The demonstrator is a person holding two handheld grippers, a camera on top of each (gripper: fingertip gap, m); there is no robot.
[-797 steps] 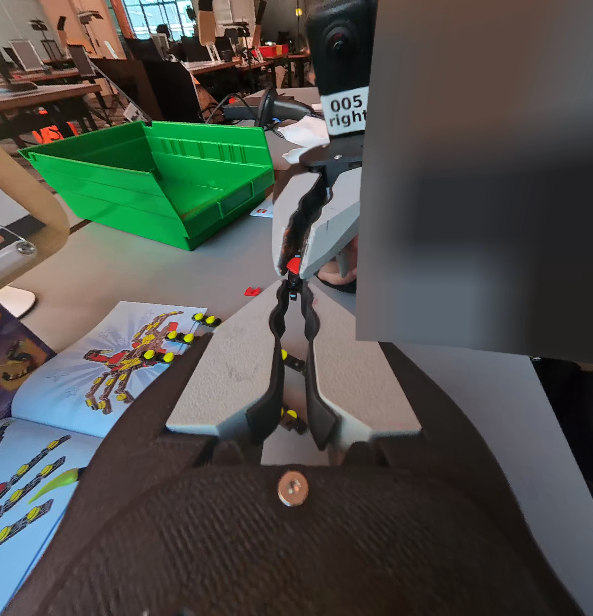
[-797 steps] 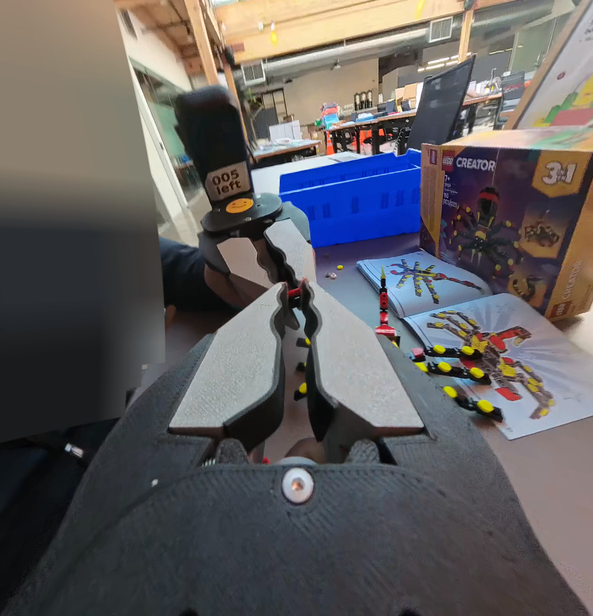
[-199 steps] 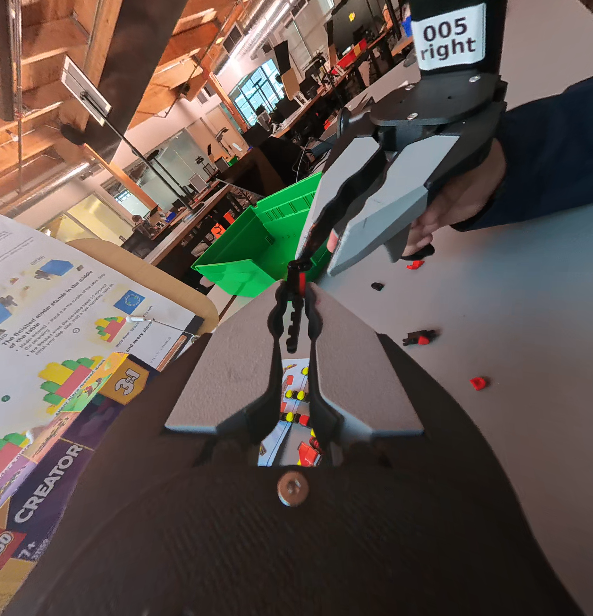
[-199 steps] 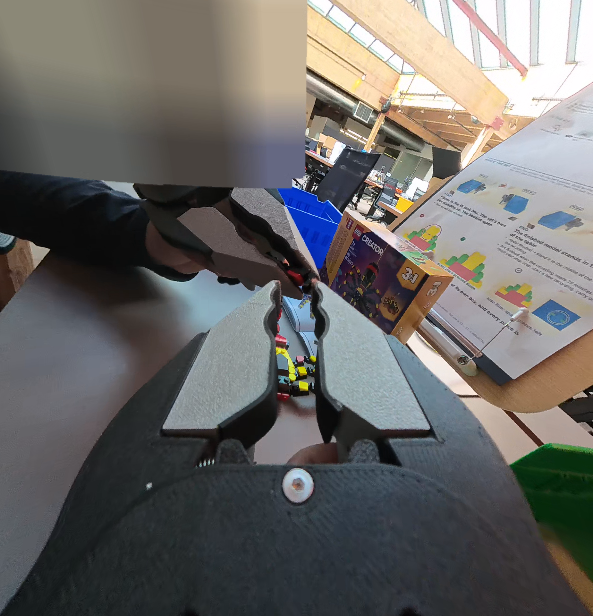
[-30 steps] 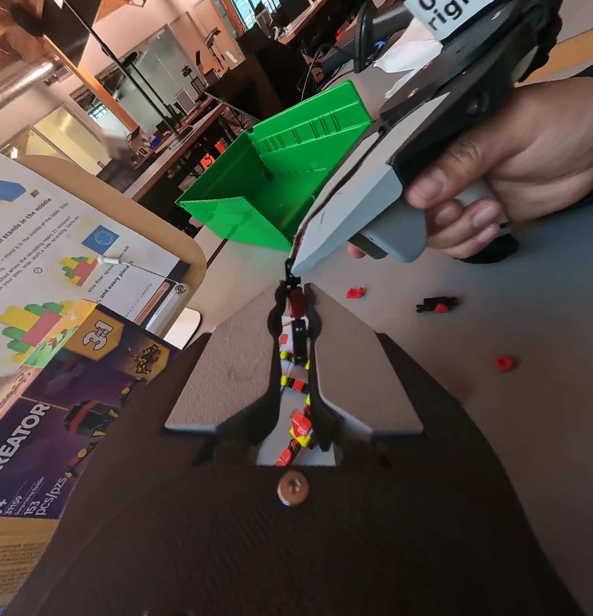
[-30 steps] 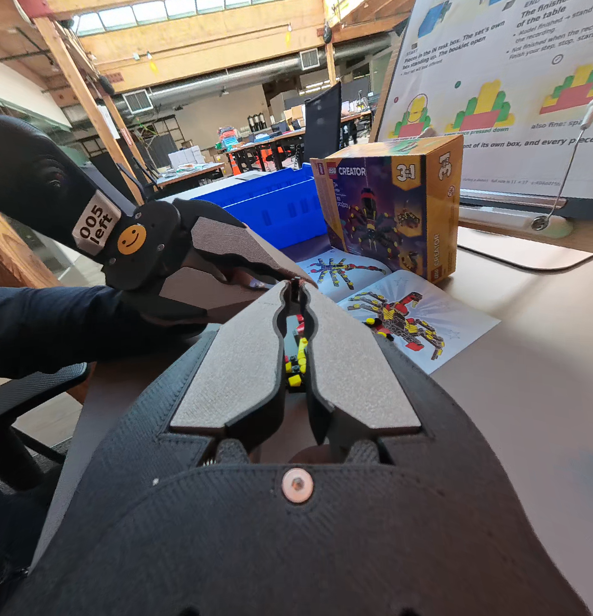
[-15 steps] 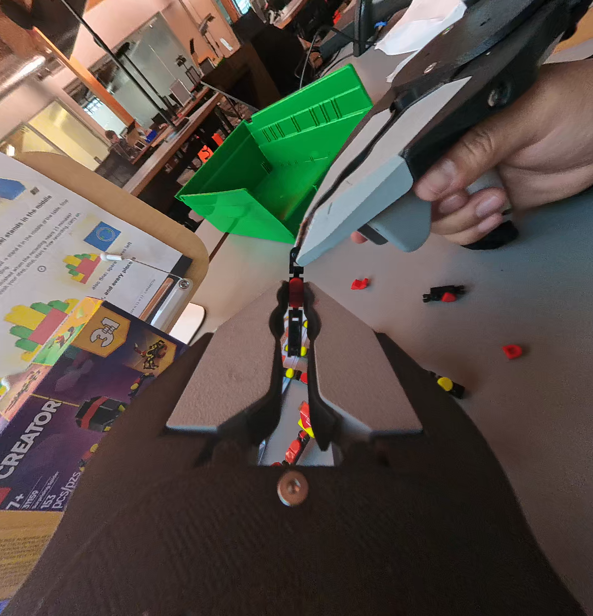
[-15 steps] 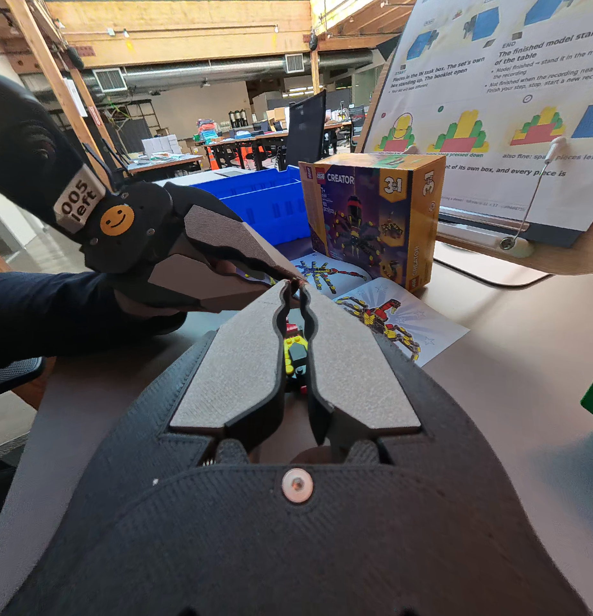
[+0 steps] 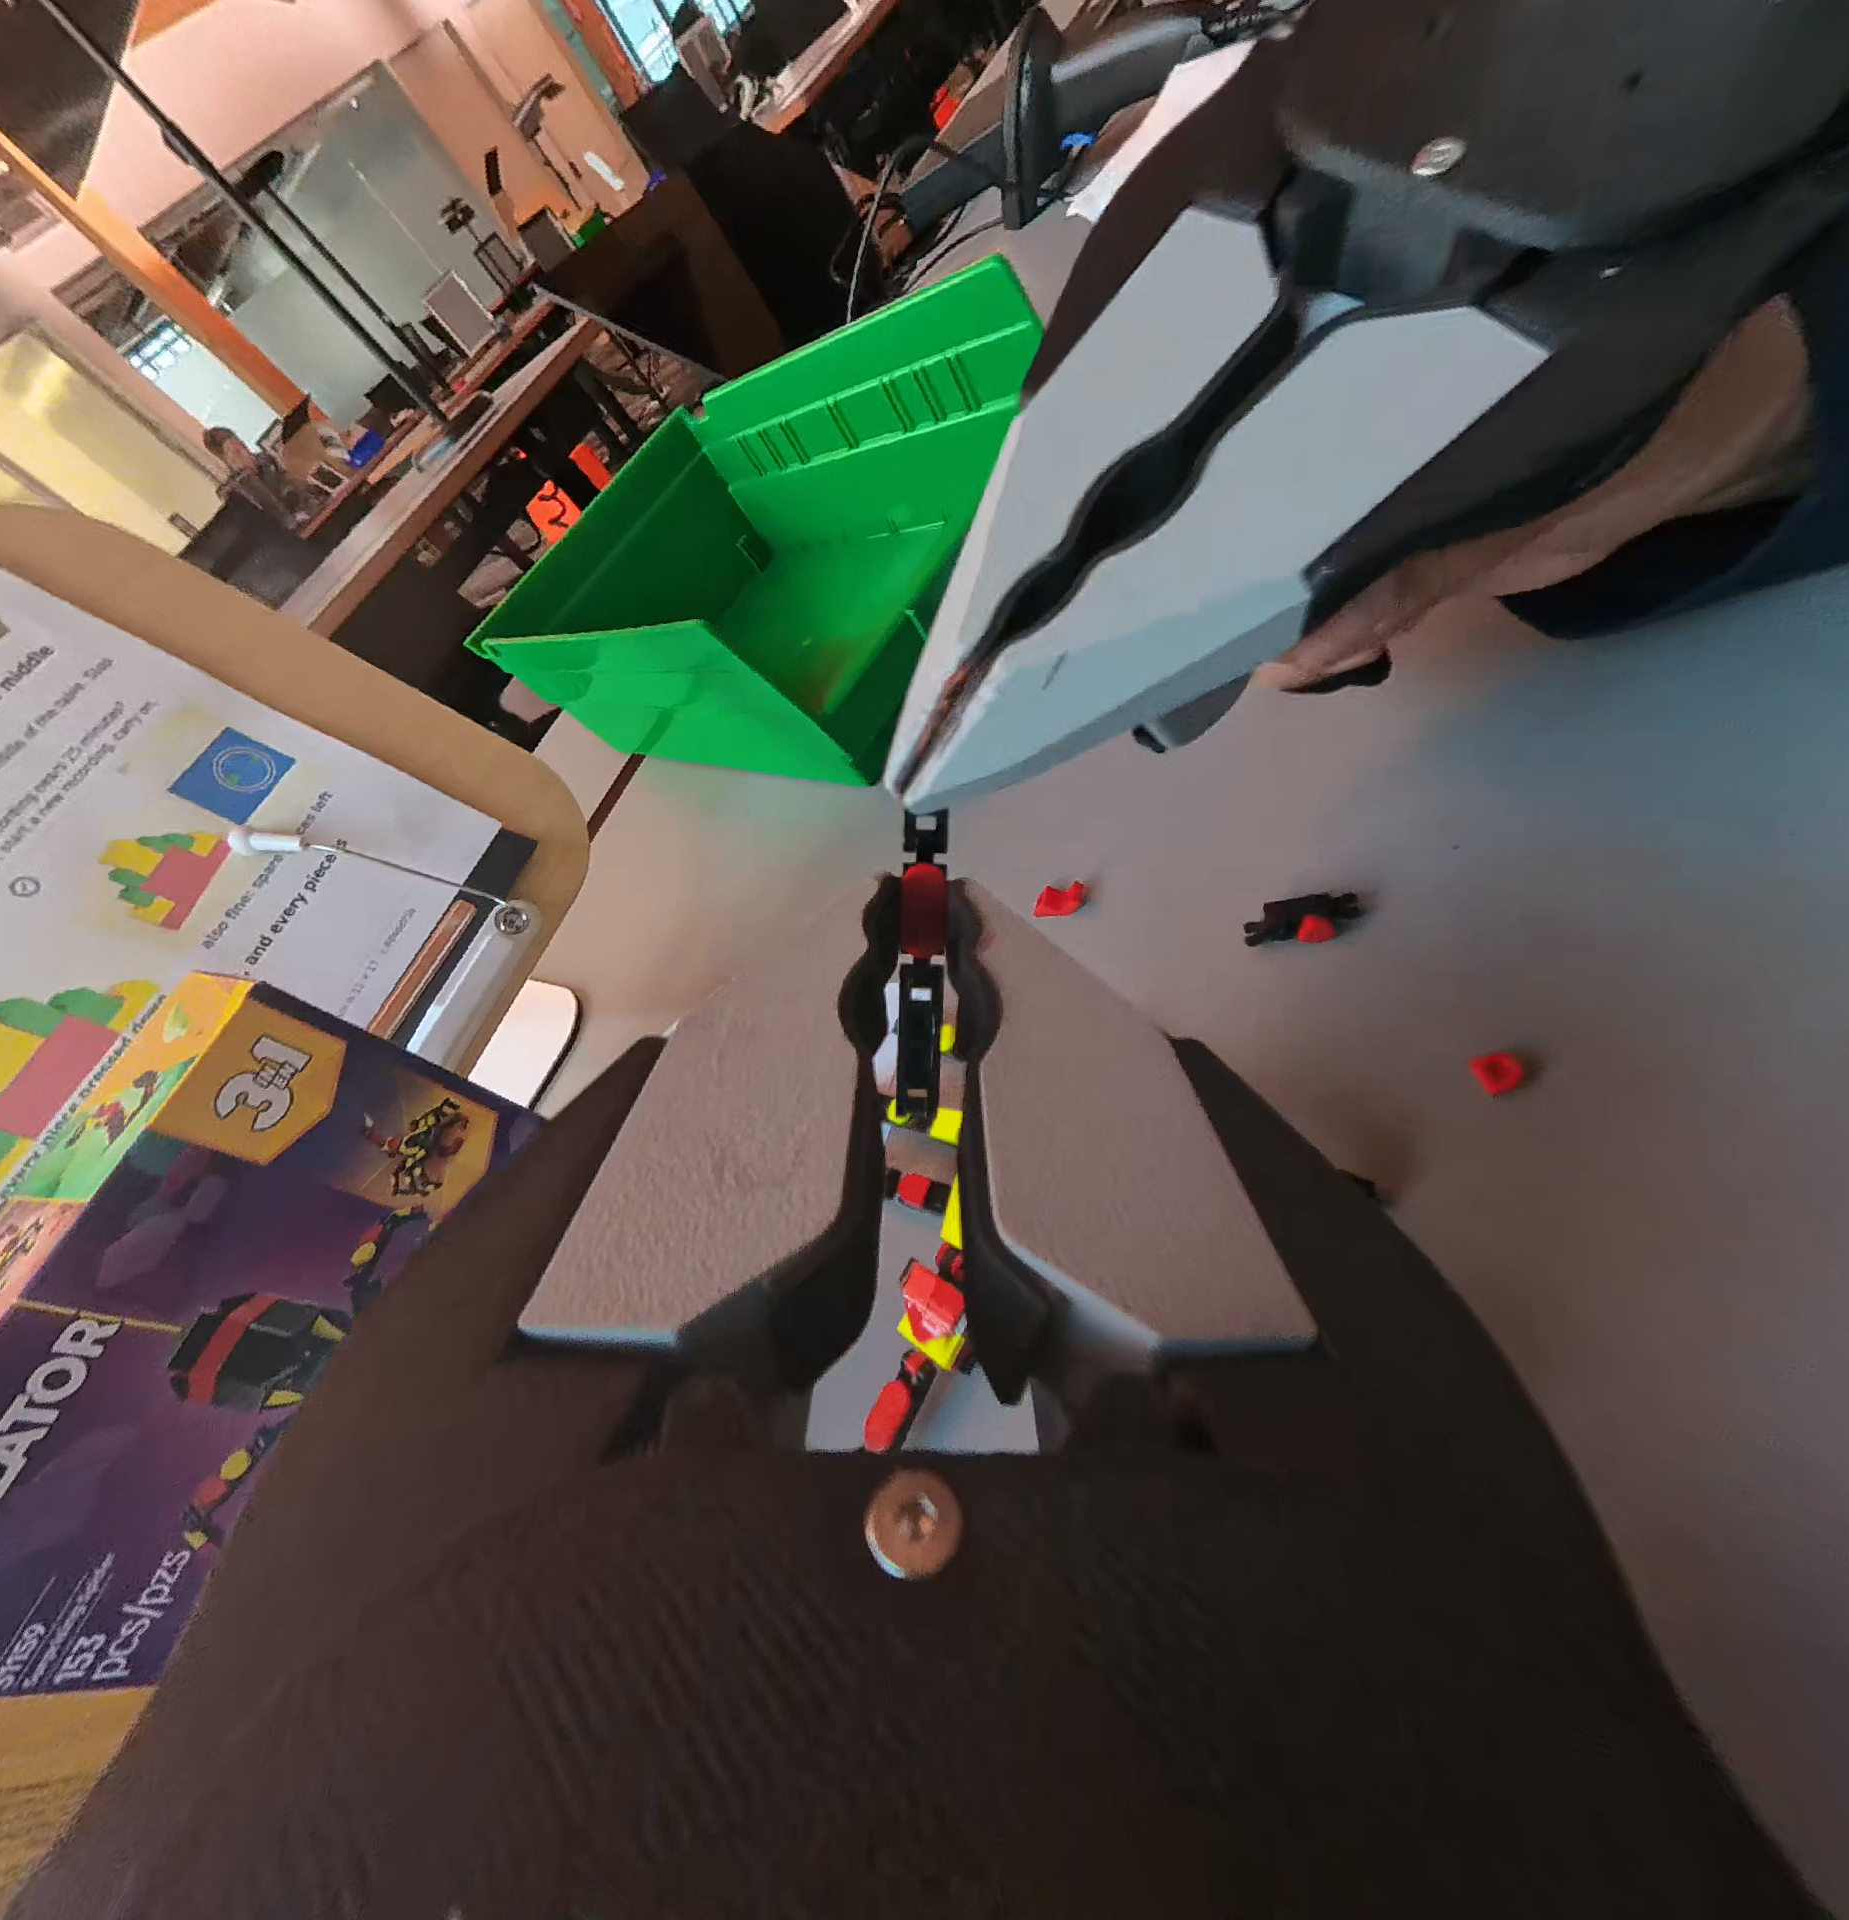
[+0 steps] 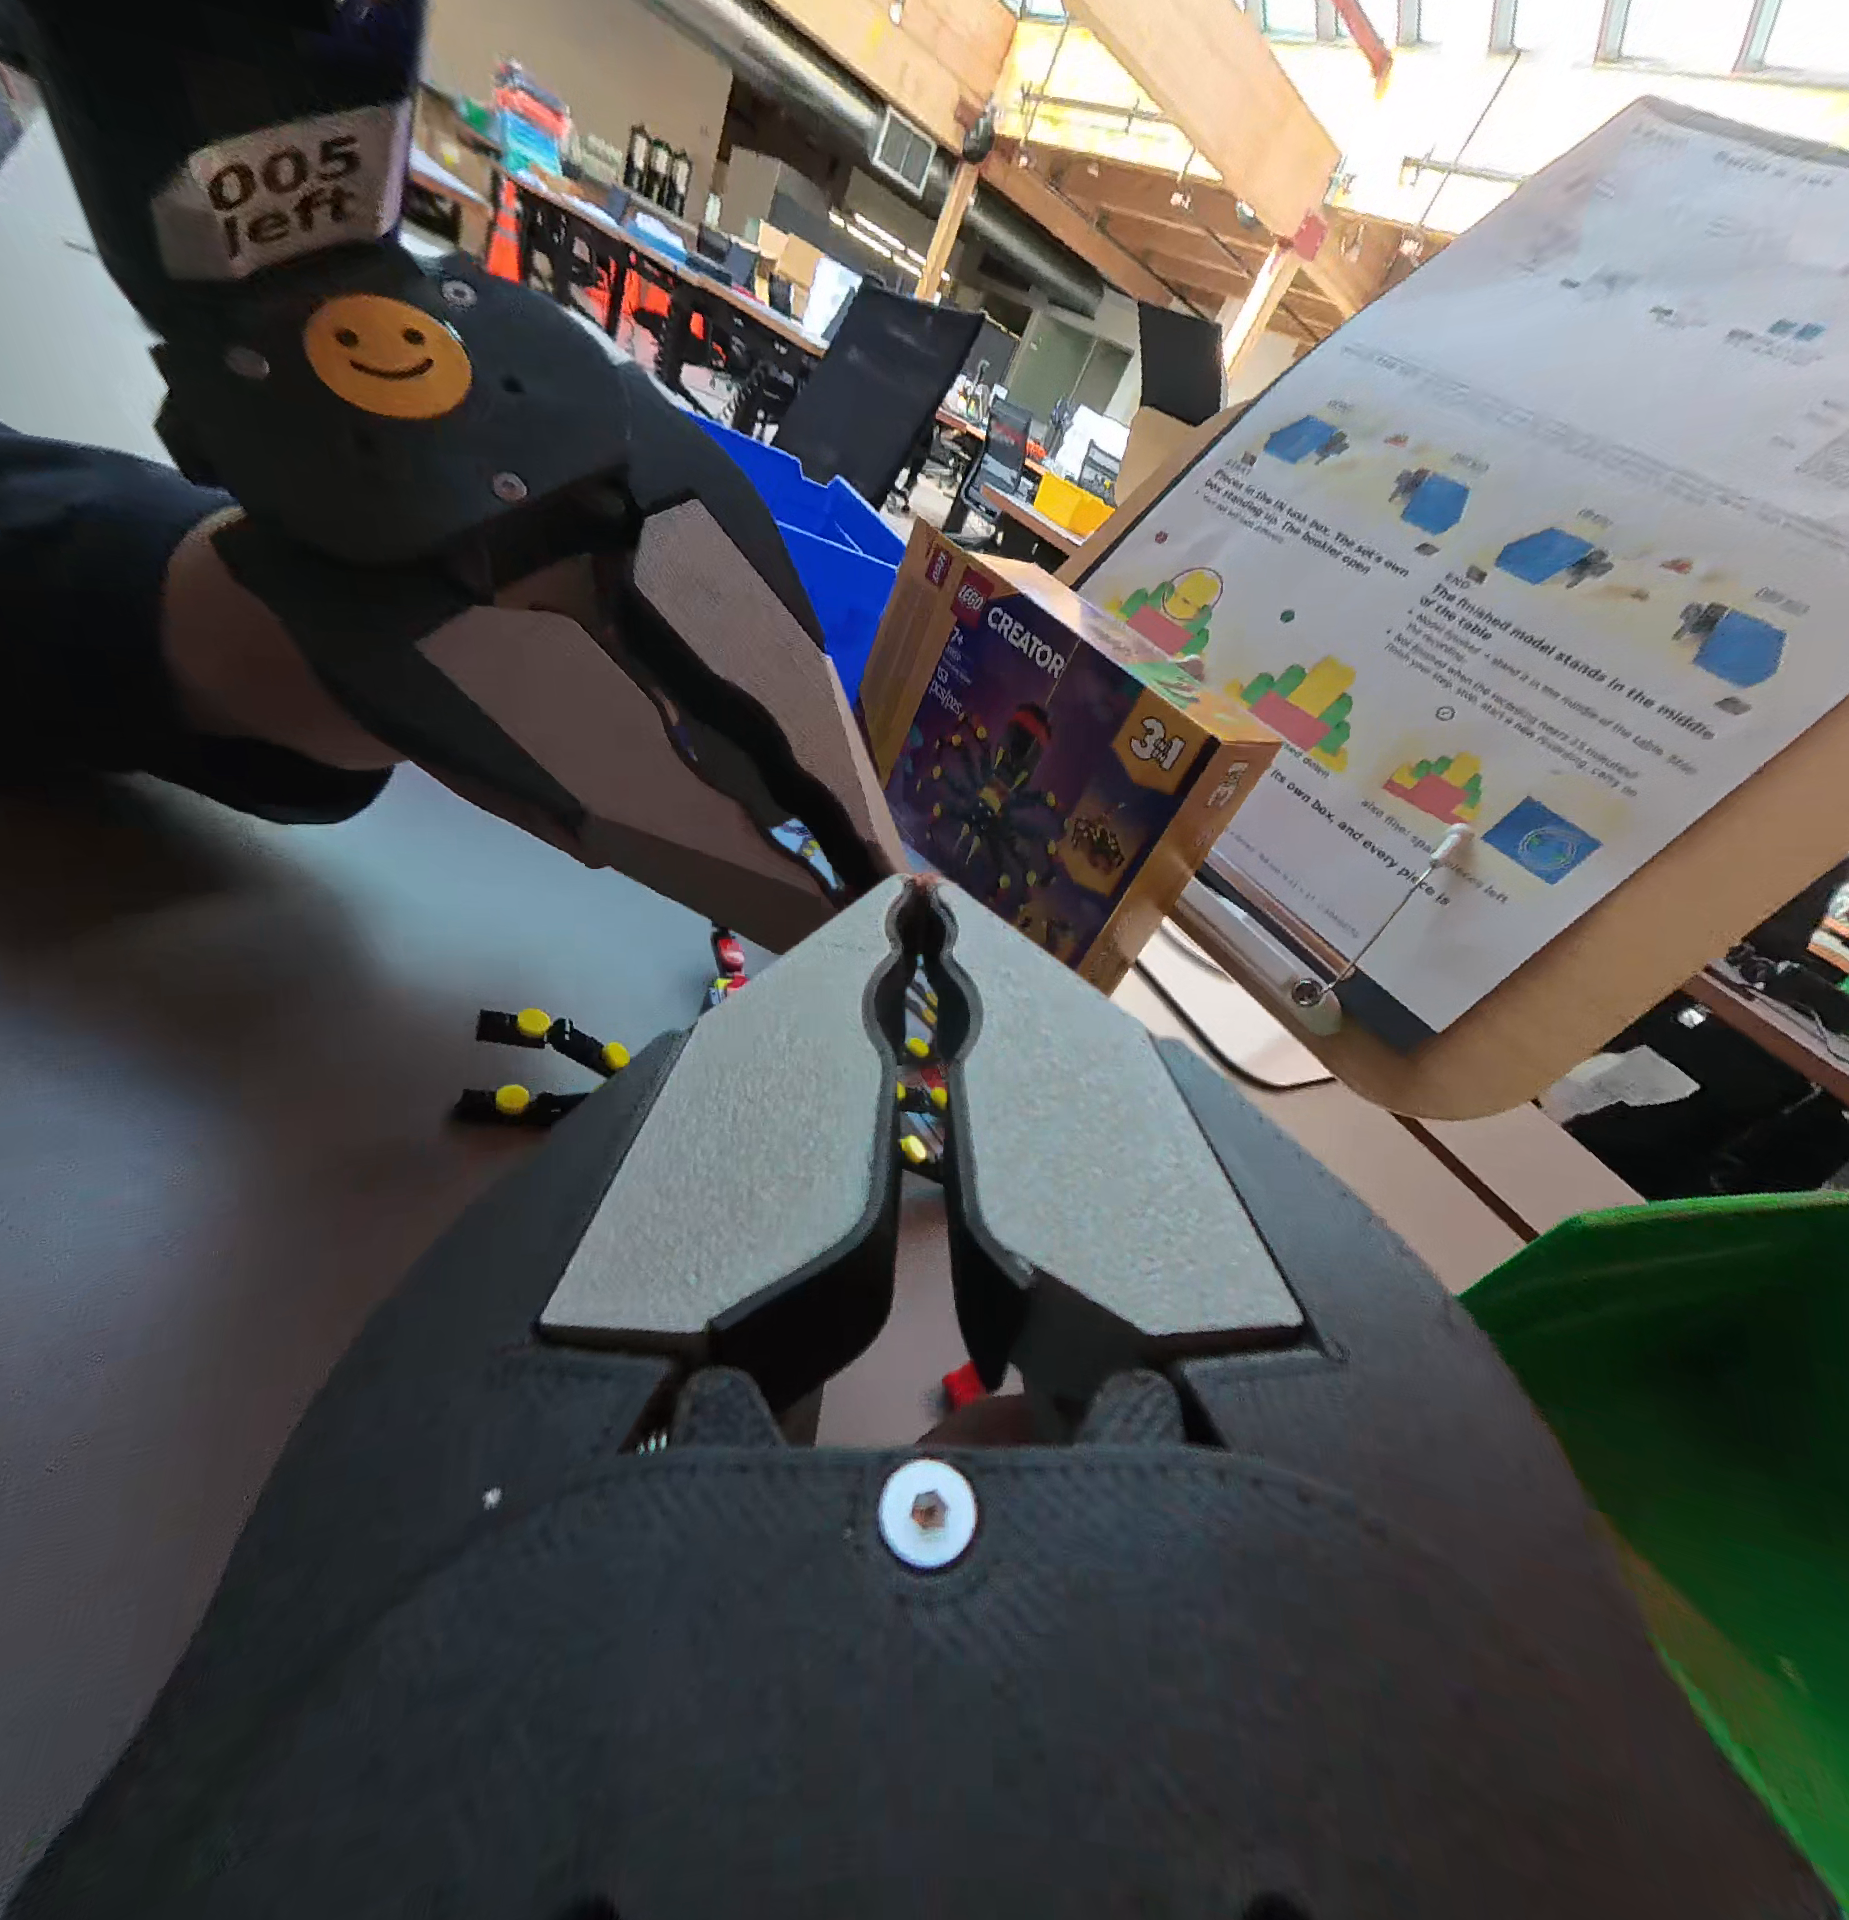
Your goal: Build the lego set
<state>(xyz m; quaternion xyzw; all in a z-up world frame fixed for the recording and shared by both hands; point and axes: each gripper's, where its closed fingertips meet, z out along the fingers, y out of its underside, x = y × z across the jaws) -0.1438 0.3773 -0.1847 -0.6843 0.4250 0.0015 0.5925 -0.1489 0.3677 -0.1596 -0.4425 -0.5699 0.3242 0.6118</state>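
Left hand-held gripper (image 9: 920, 914) is pinching a thin black-and-red lego leg segment (image 9: 921, 920) at its tips, with the black clip end poking out in front. Right hand-held gripper (image 10: 917, 899) is pressed together tip-to-tip against it. The wrist views don't settle whether it grips that clip end or only touches it. Both are held up off the desk (image 9: 1522, 790), over its middle.

Risks, as I judge them:
- The segment is skinny and held only at the fingertips. A slightly off-axis push from the right side could make it pivot or pop out.
- If the joint is a clip hinge, too much squeeze could fold it instead of seating it.
- A dropped piece would land among the loose bits below and cost time: red piece (image 9: 1057, 899), black-and-red piece (image 9: 1299, 920), another red piece (image 9: 1496, 1070).

More leg sections with yellow studs (image 10: 546, 1029) lie on the desk under the left hand-held gripper – part of the build shows through the finger gap, too cramped to read.

Surface: plain grey desk, smooth, so small parts would likely skid. Set box (image 10: 1045, 758) stands toward the far edge beside a wooden board with a clipped instruction sheet (image 10: 1522, 644). Green bin (image 9: 795, 582) sits at one far corner and a blue bin (image 10: 826, 551) behind the box.

Room: open workshop – timber beams, rows of desks, monitors, chairs.
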